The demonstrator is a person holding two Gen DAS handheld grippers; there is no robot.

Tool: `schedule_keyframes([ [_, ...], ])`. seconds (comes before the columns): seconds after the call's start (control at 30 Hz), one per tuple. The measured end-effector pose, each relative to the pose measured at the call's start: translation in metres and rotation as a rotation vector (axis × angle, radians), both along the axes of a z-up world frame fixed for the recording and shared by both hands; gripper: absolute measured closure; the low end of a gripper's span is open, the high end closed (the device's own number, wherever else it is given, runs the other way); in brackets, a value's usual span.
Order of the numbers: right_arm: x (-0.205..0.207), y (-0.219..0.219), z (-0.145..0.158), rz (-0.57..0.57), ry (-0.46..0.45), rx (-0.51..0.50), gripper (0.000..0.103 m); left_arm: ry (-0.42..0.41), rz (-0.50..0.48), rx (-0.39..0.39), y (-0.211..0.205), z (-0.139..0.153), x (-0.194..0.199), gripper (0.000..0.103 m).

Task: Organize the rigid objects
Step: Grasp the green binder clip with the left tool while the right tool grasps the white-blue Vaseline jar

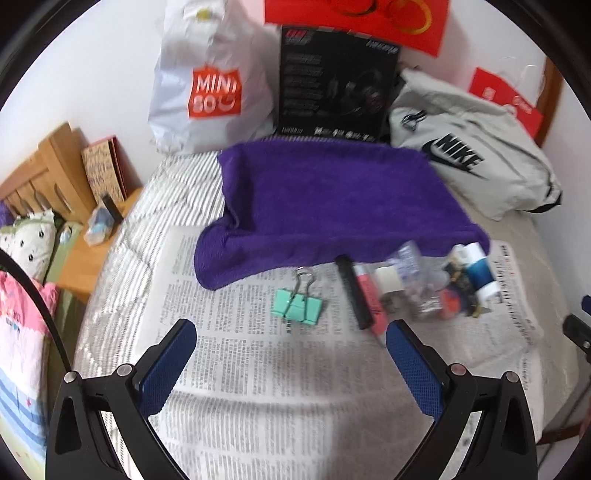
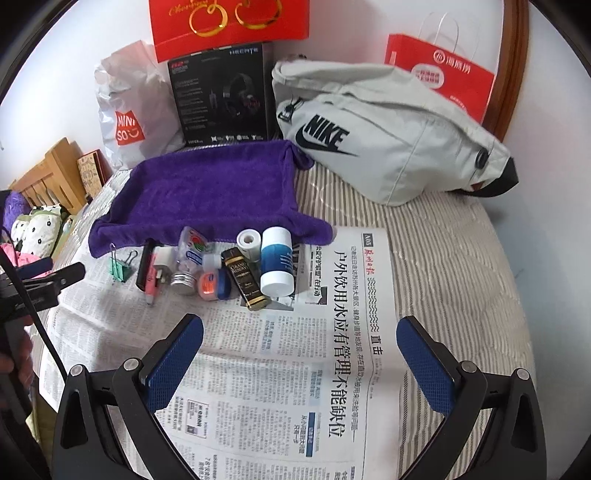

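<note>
Striped bedding (image 2: 443, 258) carries a spread newspaper (image 2: 280, 387); a white wall lies behind. Along the far edge, left to right: Miniso bag (image 2: 127, 122), black headset box (image 2: 221, 92), grey Nike bag (image 2: 388, 140), red paper bag (image 2: 443, 70). A red card (image 2: 229, 26) hangs on the wall above the box.

Purple towel (image 2: 210, 192) lies folded up at its rims like a shallow tray, its near edge overlapping the newspaper's far edge.

Small rigid items sit in a row on the newspaper, just in front of the towel's near edge. Left to right: green binder clip (image 2: 120, 267), black stick (image 2: 143, 267) with a pink one (image 2: 152, 282) against it, clear packet (image 2: 192, 247), silver-capped jar (image 2: 183, 282), orange-and-blue tub (image 2: 214, 284), dark gold-lettered box (image 2: 245, 278) tilted, white roll (image 2: 248, 242), blue-and-white bottle (image 2: 276, 260). The clip lies slightly apart from the rest; the others crowd together, touching.

Left gripper (image 1: 291, 336): fingers spread wide, empty, above the newspaper, the clip (image 1: 297, 304) just beyond them. Image blurred. Its tip also shows at the left edge of the right wrist view.

Right gripper (image 2: 299, 332): fingers spread wide, empty, over bare newspaper nearer than the row, touching nothing.
</note>
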State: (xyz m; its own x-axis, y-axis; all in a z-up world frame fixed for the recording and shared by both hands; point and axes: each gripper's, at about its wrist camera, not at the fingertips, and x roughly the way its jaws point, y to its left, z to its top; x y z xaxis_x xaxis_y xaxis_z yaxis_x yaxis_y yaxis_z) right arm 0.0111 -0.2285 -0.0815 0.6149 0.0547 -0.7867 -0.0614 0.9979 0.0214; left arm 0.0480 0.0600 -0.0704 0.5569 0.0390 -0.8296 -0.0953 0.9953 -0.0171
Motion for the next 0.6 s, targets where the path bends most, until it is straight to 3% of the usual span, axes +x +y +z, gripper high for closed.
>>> schedule_keyframes([
  [0.23,0.017,-0.011,-0.026,0.008,0.011,0.06,0.001,0.026,-0.038,0.066,0.006,-0.039,0.023,0.003],
  [0.4,0.032,-0.013,-0.04,0.019,0.001,0.067,0.005,0.052,-0.096,0.069,0.01,-0.06,0.037,0.007],
  [0.6,0.057,-0.018,-0.061,0.006,0.079,0.121,0.012,0.048,-0.159,0.068,0.007,-0.072,0.048,0.016],
])
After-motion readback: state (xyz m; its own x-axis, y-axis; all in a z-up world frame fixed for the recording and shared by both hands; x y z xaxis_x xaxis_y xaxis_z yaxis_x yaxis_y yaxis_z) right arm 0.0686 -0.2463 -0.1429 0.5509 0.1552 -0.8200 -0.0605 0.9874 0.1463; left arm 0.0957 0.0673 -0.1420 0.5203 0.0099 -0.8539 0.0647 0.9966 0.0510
